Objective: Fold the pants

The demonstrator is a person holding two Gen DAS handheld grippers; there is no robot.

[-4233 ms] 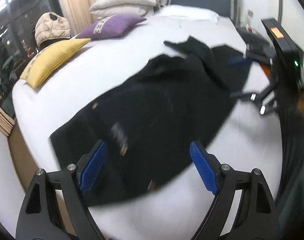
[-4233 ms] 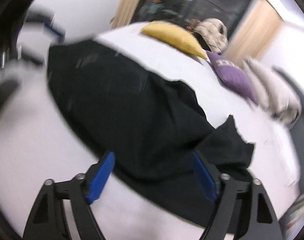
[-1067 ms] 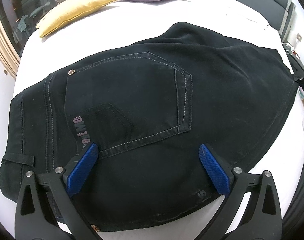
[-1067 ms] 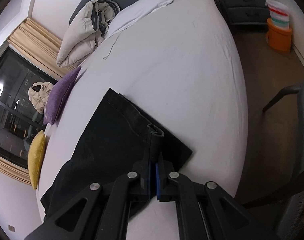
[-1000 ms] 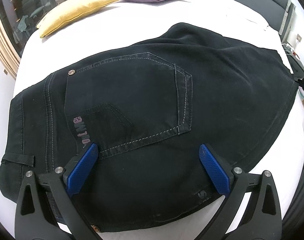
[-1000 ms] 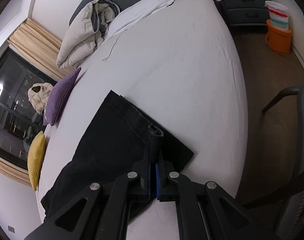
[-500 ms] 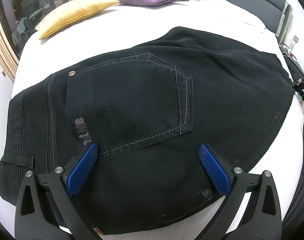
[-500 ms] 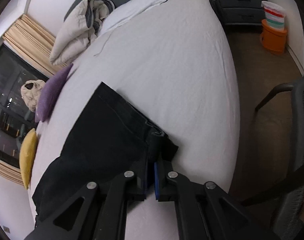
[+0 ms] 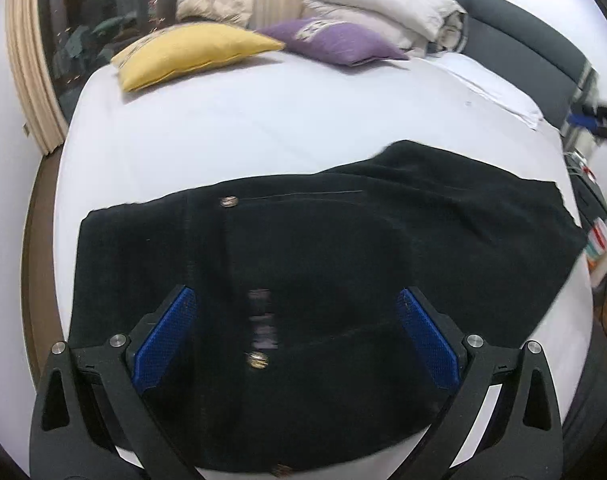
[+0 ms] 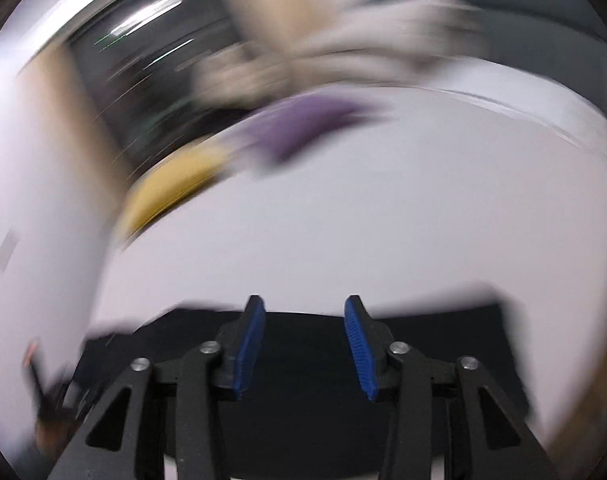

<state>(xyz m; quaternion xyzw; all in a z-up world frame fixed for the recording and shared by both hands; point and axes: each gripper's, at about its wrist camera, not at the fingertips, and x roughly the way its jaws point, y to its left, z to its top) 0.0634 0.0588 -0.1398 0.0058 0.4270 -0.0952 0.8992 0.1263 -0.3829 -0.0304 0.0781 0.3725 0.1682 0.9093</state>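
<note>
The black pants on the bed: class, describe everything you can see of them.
The black pants are dark denim-like fabric with pale stitching, metal rivets and a blurred patch of lettering. They lie folded and fairly flat across the near part of the white bed, waistband to the left in the left wrist view. No fingers grip them.

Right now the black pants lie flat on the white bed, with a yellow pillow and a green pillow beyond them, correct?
Not quite: the second pillow is purple, not green, as the left wrist view shows. The black pants do lie flat on the white bed, with the yellow pillow beyond them.
</note>
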